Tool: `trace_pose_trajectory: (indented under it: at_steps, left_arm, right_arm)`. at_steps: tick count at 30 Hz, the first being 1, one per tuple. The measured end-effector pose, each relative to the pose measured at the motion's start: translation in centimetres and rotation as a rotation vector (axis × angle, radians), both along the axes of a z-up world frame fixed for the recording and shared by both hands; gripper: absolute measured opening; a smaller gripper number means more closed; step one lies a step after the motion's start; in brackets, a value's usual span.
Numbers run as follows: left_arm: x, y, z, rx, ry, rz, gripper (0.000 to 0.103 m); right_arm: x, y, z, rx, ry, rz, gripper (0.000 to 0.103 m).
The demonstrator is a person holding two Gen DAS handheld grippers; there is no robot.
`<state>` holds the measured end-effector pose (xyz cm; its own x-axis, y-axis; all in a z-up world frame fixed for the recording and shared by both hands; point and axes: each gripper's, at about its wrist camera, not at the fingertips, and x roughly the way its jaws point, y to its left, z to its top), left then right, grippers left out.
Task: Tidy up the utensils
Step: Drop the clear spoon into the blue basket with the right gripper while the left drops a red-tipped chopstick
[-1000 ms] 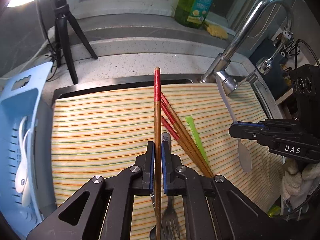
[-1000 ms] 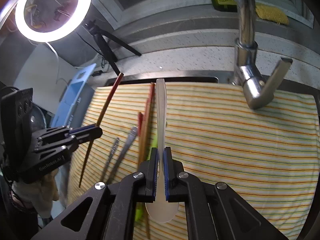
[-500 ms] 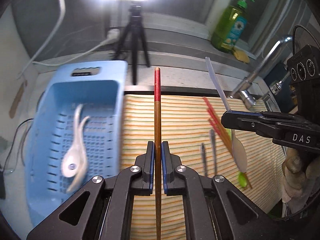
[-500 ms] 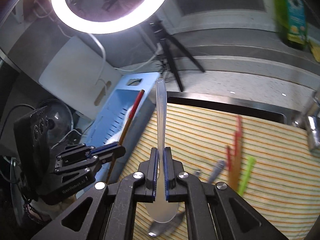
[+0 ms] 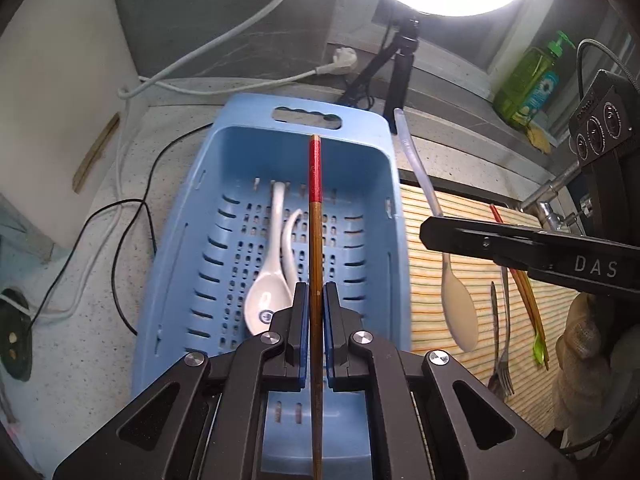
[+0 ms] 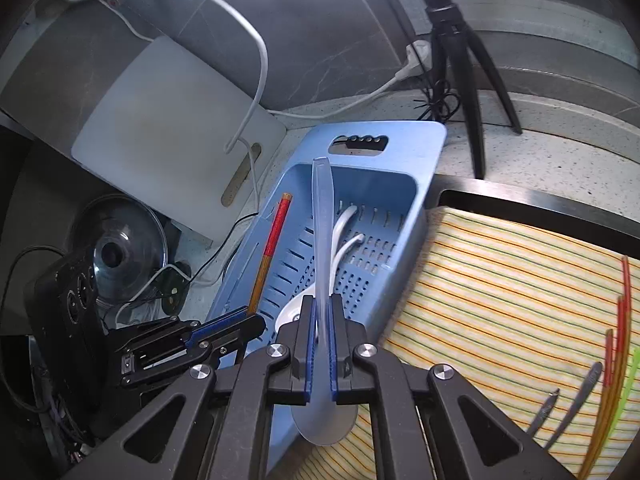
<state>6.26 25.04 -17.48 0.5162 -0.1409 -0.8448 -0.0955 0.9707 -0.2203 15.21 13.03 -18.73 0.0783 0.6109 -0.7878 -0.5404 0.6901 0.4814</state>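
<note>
My left gripper (image 5: 316,300) is shut on a wooden chopstick with a red end (image 5: 315,216), held over the blue slotted basket (image 5: 188,248). Two white ceramic spoons (image 5: 266,280) lie in that basket. My right gripper (image 6: 320,312) is shut on a translucent plastic spoon (image 6: 323,224), which hangs above the basket's (image 6: 400,264) near right side. In the left wrist view that spoon (image 5: 460,312) hangs by the basket's right rim. Red-ended chopsticks (image 6: 618,336), a green utensil (image 6: 626,384) and metal cutlery (image 5: 502,344) lie on the striped cloth (image 6: 512,300).
A ring light on a black tripod (image 6: 456,40) stands behind the basket, with white cables and a plug (image 5: 344,58) on the counter. A white cutting board (image 6: 160,128) leans at the left, a glass pot lid (image 6: 116,256) below it. A green soap bottle (image 5: 528,80) stands far right.
Both grippers have swung left from over the striped cloth to over the blue basket, each still holding its utensil. The tap and sink have left the views.
</note>
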Motion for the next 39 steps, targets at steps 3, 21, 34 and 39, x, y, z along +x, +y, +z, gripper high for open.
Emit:
trace_pose_trajectory:
  at_steps: [3, 21, 34, 39]
  left_arm:
    - [0.4, 0.7, -0.3, -0.009, 0.003, 0.009, 0.005]
    - [0.4, 1.7, 0.4, 0.034, -0.028, 0.042, 0.015]
    - [-2.4, -2.1, 3.9, 0.136, -0.129, 0.044, 0.015]
    - [-3.5, -4.9, 5.4, 0.172, -0.171, 0.029, 0.015]
  right_arm:
    - [0.0, 1.1, -0.5, -0.011, 0.000, -0.004, 0.005]
    - [-0.5, 1.3, 0.6, -0.045, -0.069, -0.010, 0.023]
    - [-2.2, -2.8, 4.1, -0.041, -0.174, 0.013, 0.033]
    - [-3.2, -5.2, 5.2, -0.055, -0.225, 0.022, 0.036]
